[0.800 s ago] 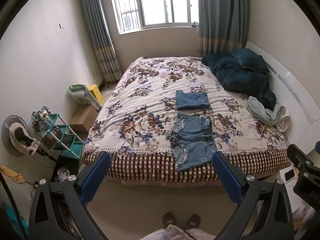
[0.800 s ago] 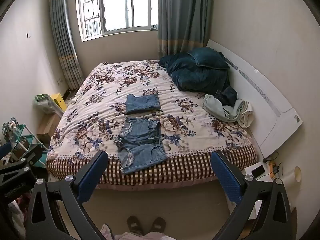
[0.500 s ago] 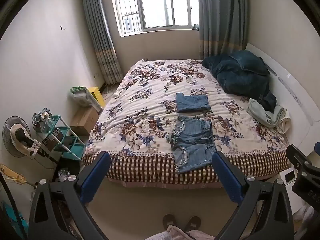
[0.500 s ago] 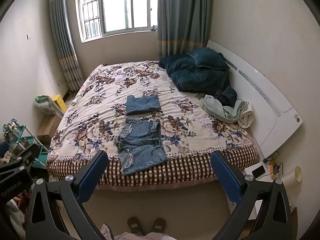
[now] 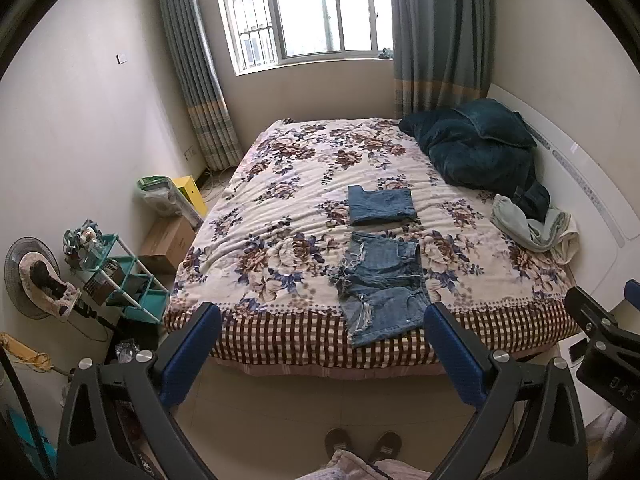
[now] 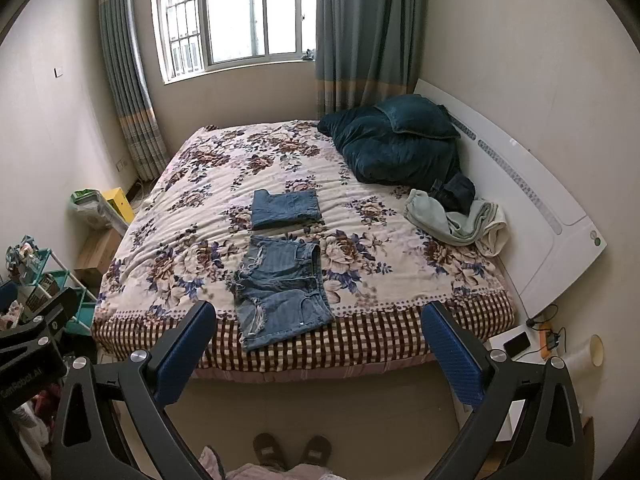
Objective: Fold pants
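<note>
A pair of frayed denim shorts (image 5: pixel 382 285) lies flat near the front edge of the flowered bed (image 5: pixel 280 216), its legs reaching over the checked border; it also shows in the right wrist view (image 6: pixel 280 286). A folded denim piece (image 5: pixel 380 205) lies just behind it, seen also in the right wrist view (image 6: pixel 286 209). My left gripper (image 5: pixel 322 354) is open and empty, held back from the bed above the floor. My right gripper (image 6: pixel 318 354) is open and empty too, at a like distance.
A dark teal duvet (image 5: pixel 476 148) and pale green clothes (image 5: pixel 532 226) lie at the bed's right by the white headboard (image 6: pixel 532 216). A teal rack (image 5: pixel 120 280), a fan (image 5: pixel 34 276) and boxes stand on the left. A bedside table with a phone (image 6: pixel 517 343) is at the right.
Both grippers have drawn slightly back and up from the bed; the view shifts a little. The clothes have not moved. Both grippers stay open.
</note>
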The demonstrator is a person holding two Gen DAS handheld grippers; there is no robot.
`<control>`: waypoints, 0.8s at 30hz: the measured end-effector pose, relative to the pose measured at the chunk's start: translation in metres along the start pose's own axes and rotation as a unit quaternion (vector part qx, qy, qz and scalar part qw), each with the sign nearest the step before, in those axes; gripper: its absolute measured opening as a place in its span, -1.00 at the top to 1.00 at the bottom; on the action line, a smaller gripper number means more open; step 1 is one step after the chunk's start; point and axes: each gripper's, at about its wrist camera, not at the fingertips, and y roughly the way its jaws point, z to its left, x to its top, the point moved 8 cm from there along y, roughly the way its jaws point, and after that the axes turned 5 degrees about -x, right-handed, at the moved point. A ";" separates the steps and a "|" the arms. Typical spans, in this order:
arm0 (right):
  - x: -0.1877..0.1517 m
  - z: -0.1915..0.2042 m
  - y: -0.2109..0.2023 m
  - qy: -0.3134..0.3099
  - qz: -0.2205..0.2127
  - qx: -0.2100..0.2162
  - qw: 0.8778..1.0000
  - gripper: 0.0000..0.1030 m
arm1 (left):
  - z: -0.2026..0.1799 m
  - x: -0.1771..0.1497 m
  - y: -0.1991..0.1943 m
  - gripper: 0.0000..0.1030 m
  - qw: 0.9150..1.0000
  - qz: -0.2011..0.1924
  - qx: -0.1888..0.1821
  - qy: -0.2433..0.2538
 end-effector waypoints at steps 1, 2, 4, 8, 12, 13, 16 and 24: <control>0.001 0.000 0.000 0.000 0.000 0.000 1.000 -1.00 | 0.001 0.000 0.000 -1.00 1.000 0.001 -0.001 0.000; 0.001 -0.001 -0.001 0.000 0.000 0.000 1.000 -1.00 | 0.000 0.001 -0.001 -1.00 1.000 0.002 -0.002 -0.001; 0.001 0.000 -0.001 -0.001 0.001 0.001 1.000 -1.00 | -0.001 0.000 -0.001 -1.00 1.000 0.002 -0.002 -0.001; -0.003 -0.003 0.001 -0.003 0.001 0.003 1.000 -1.00 | -0.002 -0.002 0.000 -1.00 1.000 0.001 -0.002 -0.001; -0.003 -0.002 0.001 -0.003 0.002 0.002 1.000 -1.00 | -0.003 -0.002 0.001 -1.00 1.000 0.001 -0.002 0.000; -0.003 -0.002 0.001 -0.003 0.002 0.002 1.000 -1.00 | -0.003 -0.003 0.000 -1.00 1.000 0.001 -0.002 -0.001; -0.002 -0.002 0.001 -0.003 0.003 0.003 1.000 -1.00 | -0.007 -0.001 -0.001 -1.00 1.000 0.003 -0.003 0.000; -0.004 0.000 0.003 -0.003 0.007 0.004 1.000 -1.00 | -0.011 -0.002 -0.001 -1.00 1.000 0.004 -0.005 -0.003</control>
